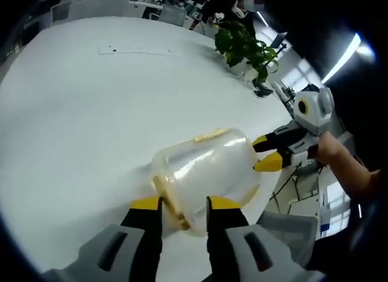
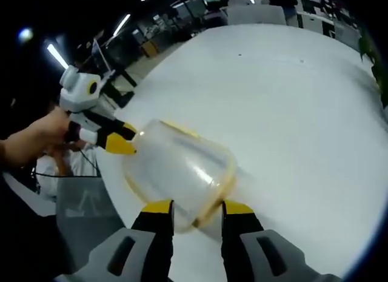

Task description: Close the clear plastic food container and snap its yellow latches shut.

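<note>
Lid on container (image 1: pixel 203 173), latches seemingly unsnapped; left gripper (image 1: pixel 185 204) and right gripper (image 2: pixel 197 208) straddling opposite rims, jaws parted.

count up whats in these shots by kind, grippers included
clear plastic food container: 1
grippers: 2, the left gripper and the right gripper, each with its jaws either side of a container edge
potted plant: 1
white table: 1
total: 5
</note>
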A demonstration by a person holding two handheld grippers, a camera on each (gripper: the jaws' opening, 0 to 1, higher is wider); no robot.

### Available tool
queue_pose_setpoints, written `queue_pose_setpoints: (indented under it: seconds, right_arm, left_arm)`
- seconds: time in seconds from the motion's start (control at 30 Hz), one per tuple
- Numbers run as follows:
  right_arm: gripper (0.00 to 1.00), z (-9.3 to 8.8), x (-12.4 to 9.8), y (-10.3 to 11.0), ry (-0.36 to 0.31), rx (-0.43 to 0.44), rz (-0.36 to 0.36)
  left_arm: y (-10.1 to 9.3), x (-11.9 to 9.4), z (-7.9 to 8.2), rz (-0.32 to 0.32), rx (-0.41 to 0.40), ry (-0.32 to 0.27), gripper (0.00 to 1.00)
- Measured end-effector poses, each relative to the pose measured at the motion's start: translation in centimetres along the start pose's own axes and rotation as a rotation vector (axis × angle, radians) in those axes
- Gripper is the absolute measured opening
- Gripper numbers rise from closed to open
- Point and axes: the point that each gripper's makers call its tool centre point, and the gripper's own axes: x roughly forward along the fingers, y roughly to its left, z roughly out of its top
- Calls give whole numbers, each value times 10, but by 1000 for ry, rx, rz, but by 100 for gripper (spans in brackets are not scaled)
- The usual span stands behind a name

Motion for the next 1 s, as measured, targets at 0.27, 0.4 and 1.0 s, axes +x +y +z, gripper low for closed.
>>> queue_pose_setpoints:
  seconds: [0.27, 0.4, 1.0]
  right_arm:
    - [25, -5, 4, 1, 1, 62, -2]
    - [26, -3, 2, 0, 11, 59, 7]
    - [29, 4, -1, -4, 17, 41, -1]
  left_arm:
    - [0, -1, 4, 1, -32, 16, 24]
    - [-2, -2, 4, -1, -21, 24, 25]
    - [-6, -6, 7, 19, -4, 31, 30]
